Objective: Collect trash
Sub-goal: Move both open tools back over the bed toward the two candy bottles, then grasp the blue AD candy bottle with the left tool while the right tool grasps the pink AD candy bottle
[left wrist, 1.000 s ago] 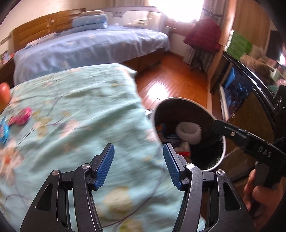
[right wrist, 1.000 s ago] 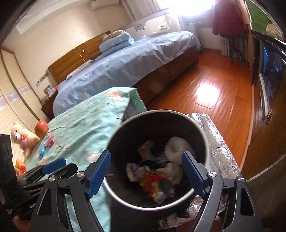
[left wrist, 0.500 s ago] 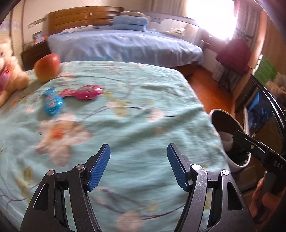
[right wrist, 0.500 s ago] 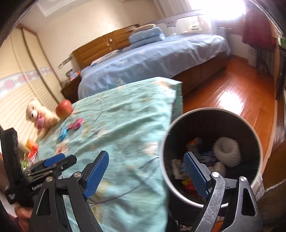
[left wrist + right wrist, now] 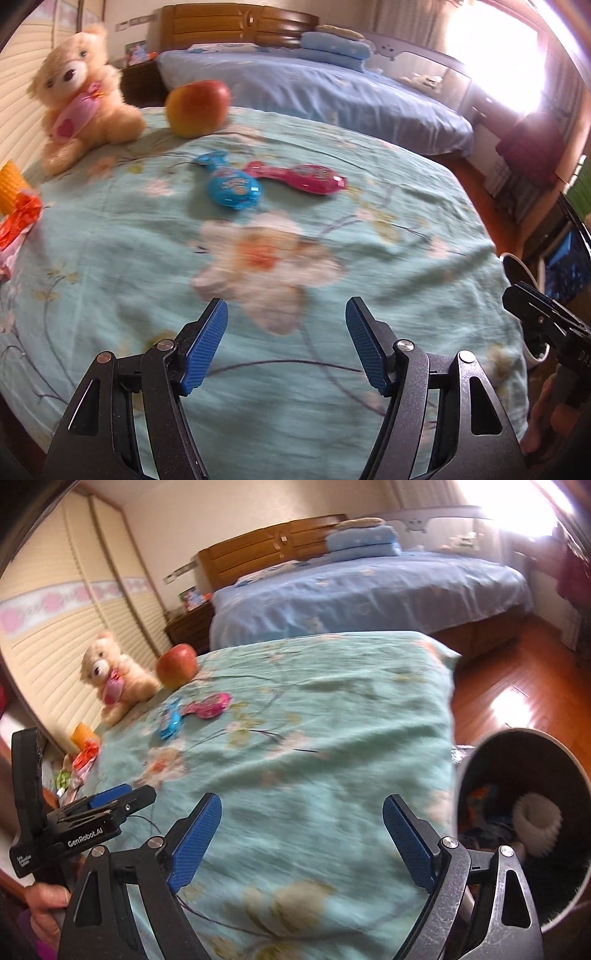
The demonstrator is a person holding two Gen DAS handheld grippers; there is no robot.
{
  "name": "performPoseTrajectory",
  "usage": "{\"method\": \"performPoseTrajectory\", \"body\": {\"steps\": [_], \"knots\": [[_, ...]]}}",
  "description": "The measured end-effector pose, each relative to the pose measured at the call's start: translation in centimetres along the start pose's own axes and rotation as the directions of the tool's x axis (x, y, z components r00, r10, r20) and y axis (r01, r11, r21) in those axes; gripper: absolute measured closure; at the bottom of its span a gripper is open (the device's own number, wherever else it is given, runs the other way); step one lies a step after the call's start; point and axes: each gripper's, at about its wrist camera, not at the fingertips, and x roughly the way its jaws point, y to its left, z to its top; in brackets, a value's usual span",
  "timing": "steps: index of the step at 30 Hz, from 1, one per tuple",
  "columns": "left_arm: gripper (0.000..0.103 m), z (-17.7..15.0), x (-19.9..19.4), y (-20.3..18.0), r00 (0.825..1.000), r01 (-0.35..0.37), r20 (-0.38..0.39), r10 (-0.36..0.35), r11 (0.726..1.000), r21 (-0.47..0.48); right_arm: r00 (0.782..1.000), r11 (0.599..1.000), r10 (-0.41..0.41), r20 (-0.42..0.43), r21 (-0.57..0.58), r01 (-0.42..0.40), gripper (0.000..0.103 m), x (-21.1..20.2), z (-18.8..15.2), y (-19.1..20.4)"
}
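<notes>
1. Both grippers are hanging over the near part of a floral green bedspread (image 5: 369, 229); the left gripper (image 5: 286, 343) is standing with its blue pads apart and nothing between them.
2. The right gripper (image 5: 301, 843) is spread wide, its jaws having just been opening further, with only cloth showing in the gap.
3. A blue wrapper (image 5: 232, 186) and a pink wrapper (image 5: 299, 177) are lying touching each other on the far middle of the bedspread.
4. A trash bin (image 5: 517, 760) is standing off the right edge of the bedspread, holding crumpled trash and a white ruffled piece.
5. An apple (image 5: 197, 107) and a teddy bear (image 5: 79, 96) are sitting far left; orange and red packets (image 5: 16, 206) are lying at the left edge.
</notes>
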Motion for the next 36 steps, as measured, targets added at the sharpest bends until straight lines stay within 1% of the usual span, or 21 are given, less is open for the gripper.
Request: {"method": "performPoseTrajectory", "body": {"steps": [4,7,12,16,20,23,24,25,26,30,36], "knots": [[0.035,0.6,0.6,1.6,0.999,-0.033,-0.004,0.033,0.999,-0.018,0.999,0.999,0.041,-0.025,-0.035,-0.042,0.013,1.6,0.5,1.0],[0.035,1.5,1.3,2.3,0.999,-0.043,-0.01,0.042,0.999,-0.025,0.998,0.997,0.053,-0.039,-0.053,-0.055,0.013,2.6,1.0,1.4],[0.035,3.3,3.0,2.8,0.999,-0.044,-0.022,0.044,0.999,-0.029,0.992,0.991,0.1,-0.072,-0.082,-0.106,0.013,4.2,2.1,1.5],[0.035,5.3,5.0,2.7,0.998,-0.044,-0.039,0.043,0.999,-0.027,0.99,0.984,0.107,-0.092,-0.13,-0.118,0.013,5.3,3.0,2.1],[0.035,7.4,6.9,2.7,0.996,-0.077,-0.042,0.076,0.997,-0.019,0.987,0.974,0.116,-0.112,-0.181,-0.135,0.013,6.5,3.7,3.0],[0.036,8.4,8.1,3.3,0.992,-0.12,-0.046,0.119,0.993,-0.017,0.986,0.969,0.117,-0.122,-0.203,-0.14,0.013,7.6,4.3,3.5],[0.036,8.6,8.3,3.5,0.991,-0.124,-0.043,0.123,0.992,-0.017,0.985,0.968,0.116,-0.126,-0.209,-0.141,0.013,8.1,4.5,3.7],[0.042,8.8,8.3,3.7,0.992,-0.124,-0.038,0.124,0.992,-0.015,0.985,0.967,0.117,-0.128,-0.21,-0.142,0.013,8.3,4.6,3.7],[0.056,8.8,8.2,3.9,0.992,-0.123,-0.032,0.122,0.992,-0.014,0.984,0.966,0.12,-0.13,-0.213,-0.146,0.013,8.9,5.0,4.0],[0.056,7.9,7.1,5.0,0.995,-0.095,-0.031,0.094,0.995,-0.017,0.983,0.956,0.127,-0.131,-0.248,-0.157,0.013,10.3,5.8,5.4],[0.056,4.5,4.0,6.1,0.998,-0.038,-0.049,0.038,0.999,-0.015,0.983,0.938,0.116,-0.14,-0.311,-0.154,0.015,13.1,7.1,8.0]]}}
